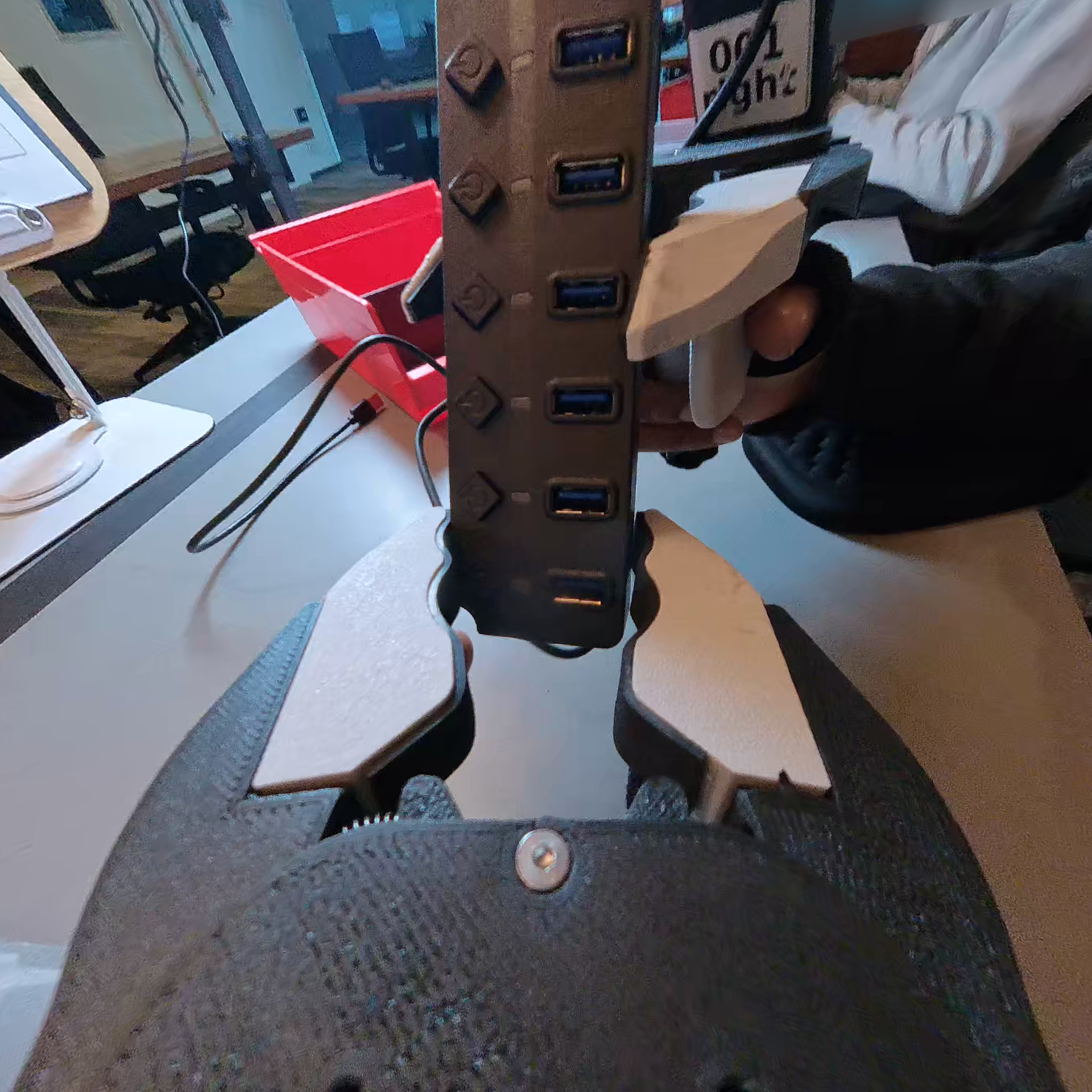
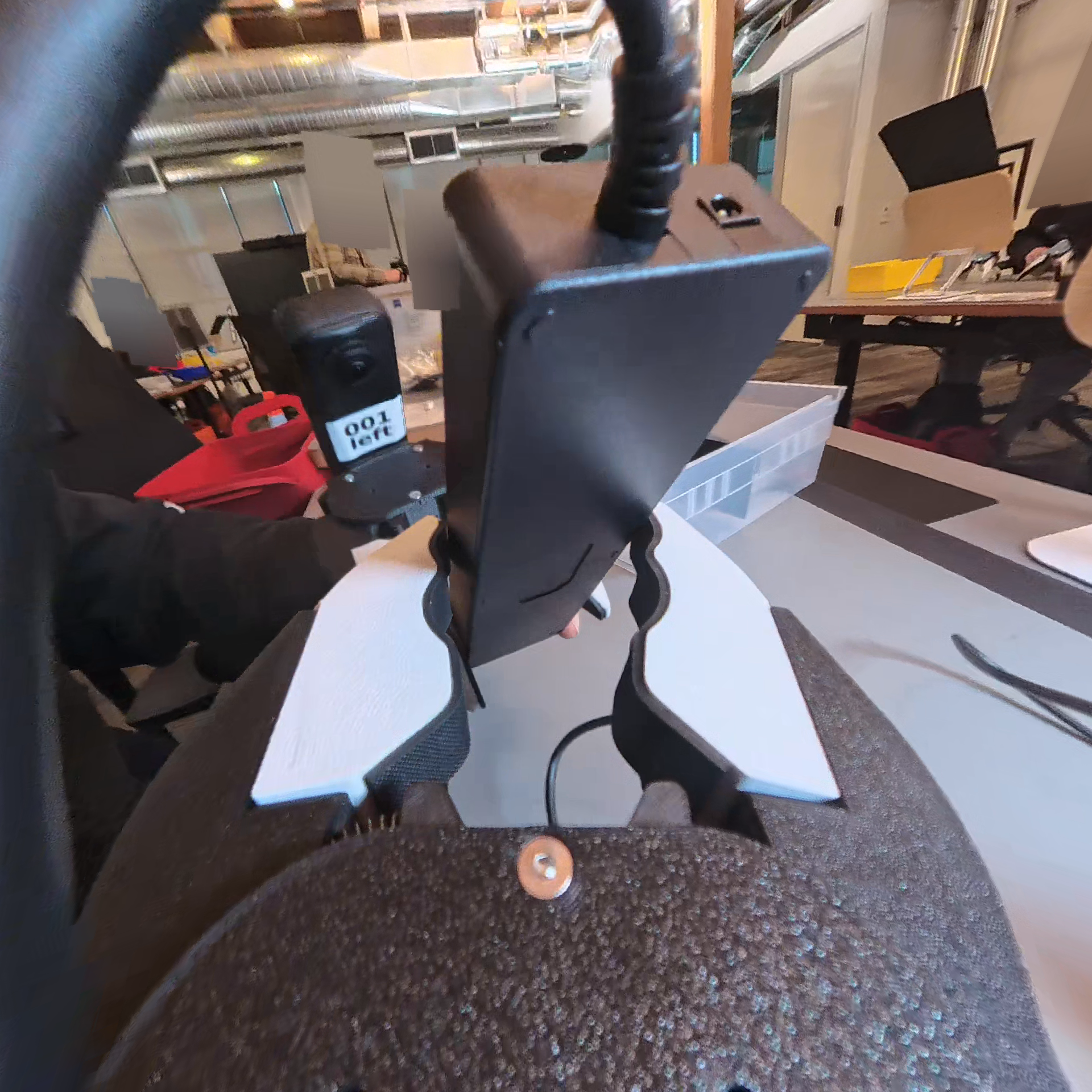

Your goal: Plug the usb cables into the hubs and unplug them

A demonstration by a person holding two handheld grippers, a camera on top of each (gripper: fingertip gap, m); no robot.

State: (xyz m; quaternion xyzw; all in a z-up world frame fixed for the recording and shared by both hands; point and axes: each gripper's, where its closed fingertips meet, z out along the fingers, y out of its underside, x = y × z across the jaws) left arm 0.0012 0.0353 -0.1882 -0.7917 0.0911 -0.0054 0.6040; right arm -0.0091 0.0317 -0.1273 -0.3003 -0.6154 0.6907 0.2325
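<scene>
At the far left edge of the grey table (image 1: 177, 591) stands a white monitor base (image 1: 106, 437). To its right, a loose black USB cable (image 1: 278, 461) lies curved on the tabletop, its red-tipped plug (image 1: 367, 409) unconnected and resting just short of a red bin (image 1: 354, 278) at the table's far edge. The USB hub (image 1: 538, 331), a long dark bar, is held upright above the table, clear of its surface, with 6 blue ports and a column of diamond-shaped buttons facing the left wrist camera; every visible port is vacant. The left gripper (image 1: 540, 582) is clamped on the hub's lower end, both white fingers pressed against its narrow sides. To the right, the right gripper (image 1: 532, 283) straddles the hub around mid-height, 1 finger on each side, operated by a gloved hand (image 1: 898, 378). In the right wrist view, the right gripper (image 2: 546, 591) shows its left finger against the hub's (image 2: 591, 425) plain black back panel while a gap remains at its right finger; firm contact cannot be confirmed. The hub's own thick cable (image 2: 644, 136) exits its upper end. A clear plastic tray (image 2: 762, 449) sits on the table behind the hub.
</scene>
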